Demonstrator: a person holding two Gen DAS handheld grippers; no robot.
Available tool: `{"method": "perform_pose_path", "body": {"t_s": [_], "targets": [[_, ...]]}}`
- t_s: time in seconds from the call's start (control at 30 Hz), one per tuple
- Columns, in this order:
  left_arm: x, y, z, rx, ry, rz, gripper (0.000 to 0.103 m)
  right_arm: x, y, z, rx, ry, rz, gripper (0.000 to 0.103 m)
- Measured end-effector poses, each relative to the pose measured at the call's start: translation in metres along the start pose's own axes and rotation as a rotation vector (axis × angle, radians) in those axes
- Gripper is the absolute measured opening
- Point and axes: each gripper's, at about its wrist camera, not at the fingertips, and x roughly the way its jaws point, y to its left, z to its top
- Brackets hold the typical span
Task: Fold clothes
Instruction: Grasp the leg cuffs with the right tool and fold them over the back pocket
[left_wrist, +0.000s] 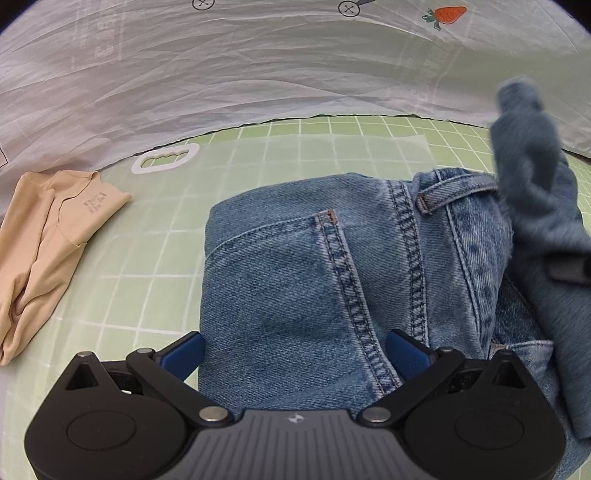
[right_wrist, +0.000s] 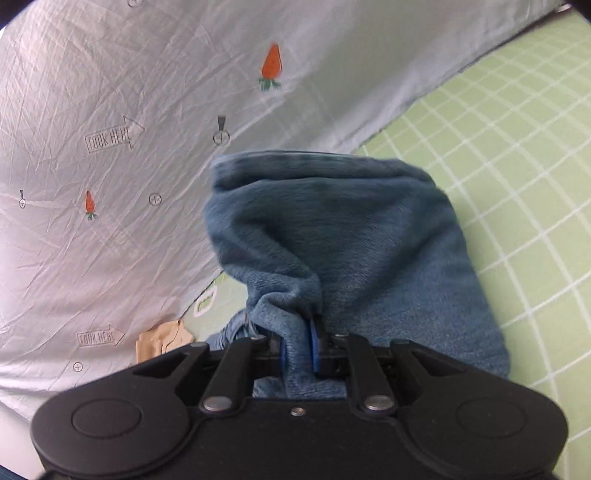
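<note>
Mid-fold: jeans (left_wrist: 314, 280) flat on the green mat (left_wrist: 147, 258), beige top (left_wrist: 48, 251) lying well to their left. Right gripper (right_wrist: 306, 347) clamped on a bunched leg end (right_wrist: 332, 240), lifted clear of the mat above the jeans' right side. Left gripper (left_wrist: 295, 354) spread wide over the seat, holding nothing. Best carried level across the seat, hem squared to the folded edge, lower layer pinned flat under the left fingers before release.

blue jeans (left_wrist: 295, 266), beige garment (left_wrist: 48, 240), green-checked mat (left_wrist: 147, 258)
</note>
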Motion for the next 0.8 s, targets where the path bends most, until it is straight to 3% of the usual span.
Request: {"method": "perform_pose_path", "body": {"t_s": [0.03, 0.23, 0.4, 0.53, 0.6, 0.7, 0.73, 0.8], "targets": [[0.0, 0.0, 0.0, -0.002, -0.001, 0.002, 0.103, 0.013, -0.006, -0.005, 0.039, 0.045, -0.001, 0.014], [0.0, -0.001, -0.001, -0.024, 0.001, 0.012, 0.103, 0.025, -0.014, -0.014, 0.057, 0.064, 0.001, 0.012], [-0.001, -0.004, 0.0, -0.039, 0.01, 0.031, 0.103, 0.021, -0.004, -0.013, 0.015, 0.086, -0.011, 0.023], [-0.013, -0.004, -0.001, -0.085, 0.019, 0.047, 0.103, -0.005, 0.005, -0.012, -0.024, 0.047, -0.023, 0.066], [-0.019, -0.005, -0.001, -0.108, 0.023, 0.055, 0.103, -0.021, 0.009, -0.01, -0.048, 0.012, -0.036, 0.077], [-0.028, -0.005, -0.001, -0.143, 0.03, 0.067, 0.103, -0.055, 0.013, -0.003, -0.173, -0.093, -0.179, 0.091], [-0.031, -0.006, -0.001, -0.155, 0.033, 0.071, 0.103, -0.065, 0.014, -0.002, -0.248, -0.133, -0.275, 0.098], [-0.037, -0.006, -0.001, -0.178, 0.037, 0.079, 0.103, -0.078, 0.013, -0.002, -0.407, -0.188, -0.477, 0.101]]}}
